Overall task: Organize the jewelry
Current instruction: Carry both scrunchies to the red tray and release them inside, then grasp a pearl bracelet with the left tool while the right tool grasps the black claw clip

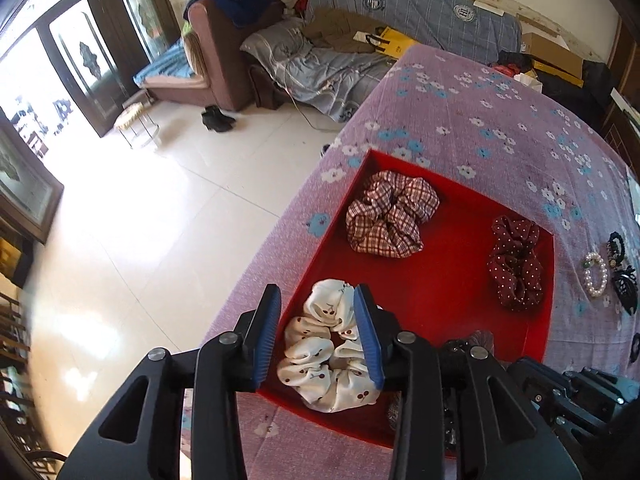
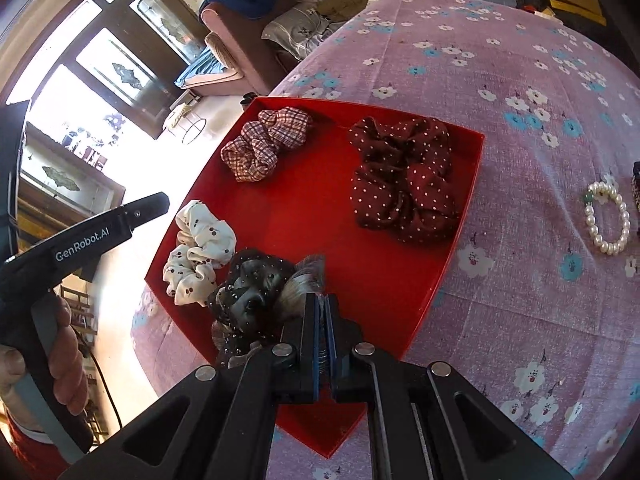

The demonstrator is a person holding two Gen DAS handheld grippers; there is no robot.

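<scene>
The left gripper (image 1: 316, 334) is held low over the near left corner of the red tray (image 1: 440, 292), angled downward along its fingers. Its jaws are spread wide, and the white cherry-print scrunchie (image 1: 320, 364) is seen between the blue pads (image 1: 267, 340); whether the pads touch the fabric cannot be told. In the right wrist view the left gripper's black body is seen gripped by the person's left hand (image 2: 66, 364) at the tray's left side.

The right gripper (image 2: 323, 320) is pitched down over the near edge of the tray, and its jaws are drawn almost together, clamped on the edge of a dark sequinned hair bow (image 2: 256, 296), which lies in the tray just beside the white scrunchie.

A plaid scrunchie (image 2: 264, 142) is seen at the tray's far left corner, and a maroon polka-dot scrunchie (image 2: 404, 180) is set against the far right wall. The tray rests on a surface covered by a purple flowered cloth (image 2: 520, 80). Outside the tray, to its right on the cloth, a pearl bracelet (image 2: 606, 218) is laid flat, and black hair clips (image 1: 624, 284) are seen just beside it.
</scene>
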